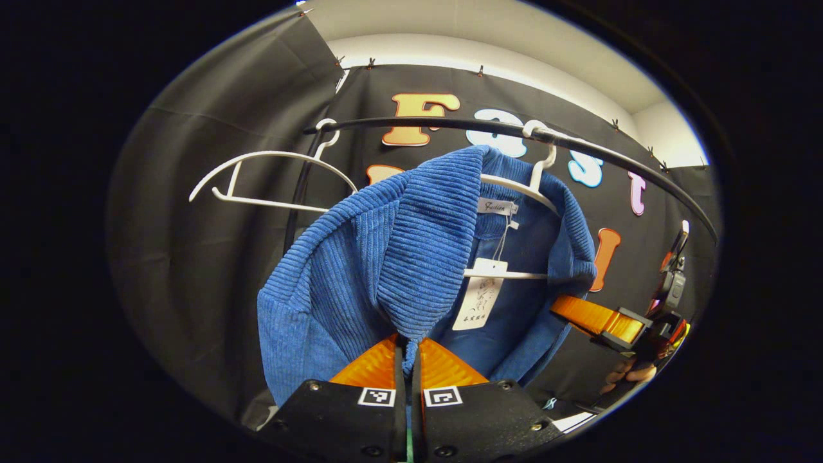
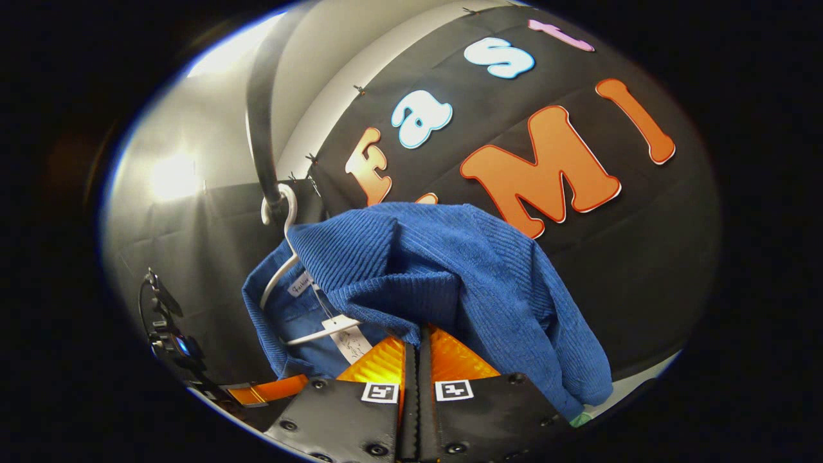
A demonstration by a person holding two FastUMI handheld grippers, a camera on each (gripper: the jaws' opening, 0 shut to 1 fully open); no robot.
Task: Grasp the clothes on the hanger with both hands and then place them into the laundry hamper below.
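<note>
A blue corduroy jacket (image 1: 386,257) hangs on a white hanger (image 1: 527,186) hooked over a black rail (image 1: 578,145). My left gripper (image 1: 409,350) is shut on a front fold of the jacket, lifting it. In the left gripper view the right gripper (image 1: 598,318) reaches in from the right, pinching the jacket's other side, with a hand behind it. In the right gripper view the jacket (image 2: 463,276) bunches over my right gripper (image 2: 418,341), which is shut on the cloth. The hanger (image 2: 283,276) and a paper tag (image 2: 347,344) show inside the collar; the left gripper (image 2: 257,391) sits low left.
An empty white hanger (image 1: 270,186) hangs on the rail to the left of the jacket. Black cloth walls close in behind and to the left. The rail (image 2: 260,116) runs overhead in the right gripper view, with a bright lamp glare at left.
</note>
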